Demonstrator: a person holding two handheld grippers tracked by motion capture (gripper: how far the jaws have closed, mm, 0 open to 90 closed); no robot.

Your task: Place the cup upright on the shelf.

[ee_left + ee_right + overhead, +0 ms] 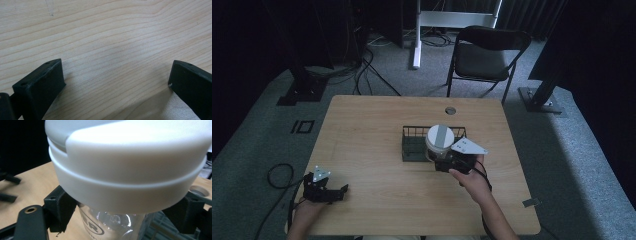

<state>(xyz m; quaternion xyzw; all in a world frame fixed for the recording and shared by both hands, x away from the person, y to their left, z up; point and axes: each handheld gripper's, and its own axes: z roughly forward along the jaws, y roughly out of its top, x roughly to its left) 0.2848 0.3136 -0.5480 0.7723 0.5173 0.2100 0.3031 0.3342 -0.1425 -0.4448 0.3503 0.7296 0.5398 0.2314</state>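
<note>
Left gripper: the black two-jaw left gripper [343, 190] is seen in the high view at the near left corner of the light wooden table [362, 125], held by the left hand [307, 210]; a grey three-cornered plate sits on top of it. In the left gripper view [116, 75] the jaws are spread wide, with bare wood grain between them and nothing held.

Basket: a dark wire basket [412, 145] is placed near the middle of the table. Its left part is seen to be bare; the rest is hidden behind the jar, so the full contents cannot be told.

Jar: a clear glass jar with a broad white lid [440, 141] is seen at the basket's right part; whether it rests inside or is held above cannot be told. A grey strip is seen across the lid top. In the right gripper view the jar [117, 225] is see-through below the lid, and its contents cannot be made out.

Writing: black letters, seemingly "ER" inside an oval outline, are printed on the glass; the rest is cut off.

Right gripper: the black right gripper [443, 164], held by the right hand [472, 180], is seen [120, 210] with its jaws pinching the jar just under the lid.
</note>
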